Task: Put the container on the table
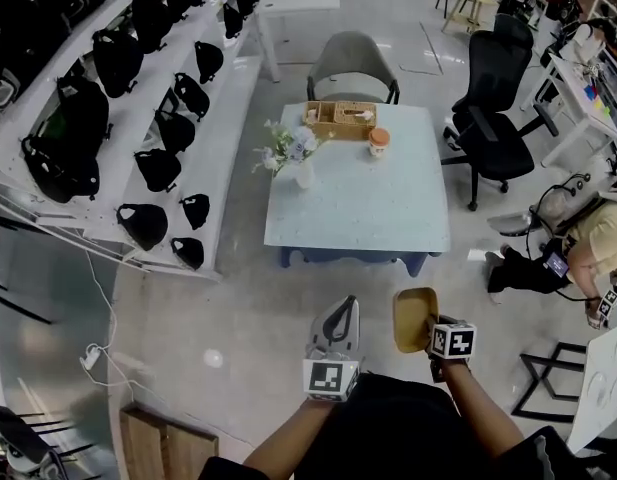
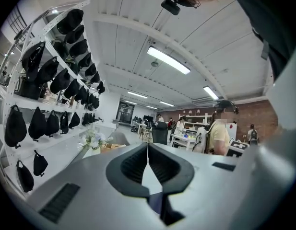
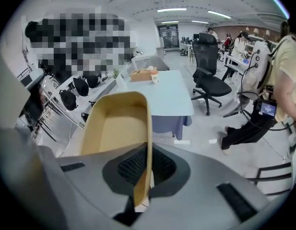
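A tan, shallow container [image 1: 415, 318] is held by its right wall in my right gripper [image 1: 431, 332], which is shut on it and tilted steeply down. In the right gripper view the container [image 3: 116, 123] stands on edge, its wall pinched between the pads of the right gripper [image 3: 148, 164]. The pale blue table [image 1: 358, 203] stands ahead across the floor, and its top [image 3: 162, 97] shows beyond the container. My left gripper [image 1: 338, 330] hangs beside the right one, shut with nothing in it; its jaws meet in the left gripper view [image 2: 148, 161].
On the table stand a wicker box [image 1: 339, 118], a cup [image 1: 379, 141] and a vase of flowers [image 1: 293, 153]. White shelves of black bags [image 1: 138, 118] run along the left. A grey armchair [image 1: 353, 63], a black office chair [image 1: 493, 118] and a crouching person [image 1: 588, 243] surround the table.
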A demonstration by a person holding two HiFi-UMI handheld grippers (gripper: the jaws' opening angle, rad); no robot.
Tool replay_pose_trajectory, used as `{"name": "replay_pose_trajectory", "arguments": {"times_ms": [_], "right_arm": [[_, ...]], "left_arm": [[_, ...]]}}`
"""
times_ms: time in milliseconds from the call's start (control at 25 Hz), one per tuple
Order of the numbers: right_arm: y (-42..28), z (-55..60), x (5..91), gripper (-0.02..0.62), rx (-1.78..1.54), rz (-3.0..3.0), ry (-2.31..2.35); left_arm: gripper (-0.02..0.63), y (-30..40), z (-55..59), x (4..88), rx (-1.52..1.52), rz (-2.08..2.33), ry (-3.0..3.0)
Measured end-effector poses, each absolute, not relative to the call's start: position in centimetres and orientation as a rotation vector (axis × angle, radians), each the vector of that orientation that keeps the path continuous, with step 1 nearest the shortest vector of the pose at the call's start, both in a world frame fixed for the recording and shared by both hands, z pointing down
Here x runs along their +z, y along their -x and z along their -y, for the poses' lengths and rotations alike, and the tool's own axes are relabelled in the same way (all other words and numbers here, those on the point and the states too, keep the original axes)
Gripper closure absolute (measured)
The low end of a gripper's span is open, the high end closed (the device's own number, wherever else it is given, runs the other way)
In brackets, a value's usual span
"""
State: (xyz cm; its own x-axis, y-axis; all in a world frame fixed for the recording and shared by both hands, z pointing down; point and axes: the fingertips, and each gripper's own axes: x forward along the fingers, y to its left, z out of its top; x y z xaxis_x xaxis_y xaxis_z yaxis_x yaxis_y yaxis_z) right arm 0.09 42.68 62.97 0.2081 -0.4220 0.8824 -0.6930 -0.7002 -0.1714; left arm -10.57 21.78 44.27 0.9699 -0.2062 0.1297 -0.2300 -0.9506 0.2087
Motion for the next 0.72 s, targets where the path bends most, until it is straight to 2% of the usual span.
{"name": "replay_pose_trajectory", "arguments": {"times_ms": [360,720], "right_arm": [[-0.4,-38.1,62.8,0.594,1.432,1.087,-2.181],[-1.6,-32.7,63.7,0.594,1.41,1.201,-2.09]], "left_arm": [[0.597,9.5,-17.7,44.1,0.139,0.294,-2.884],[0.597,10.1,-14.4,44.2,0.123,0.44,-2.858]]}}
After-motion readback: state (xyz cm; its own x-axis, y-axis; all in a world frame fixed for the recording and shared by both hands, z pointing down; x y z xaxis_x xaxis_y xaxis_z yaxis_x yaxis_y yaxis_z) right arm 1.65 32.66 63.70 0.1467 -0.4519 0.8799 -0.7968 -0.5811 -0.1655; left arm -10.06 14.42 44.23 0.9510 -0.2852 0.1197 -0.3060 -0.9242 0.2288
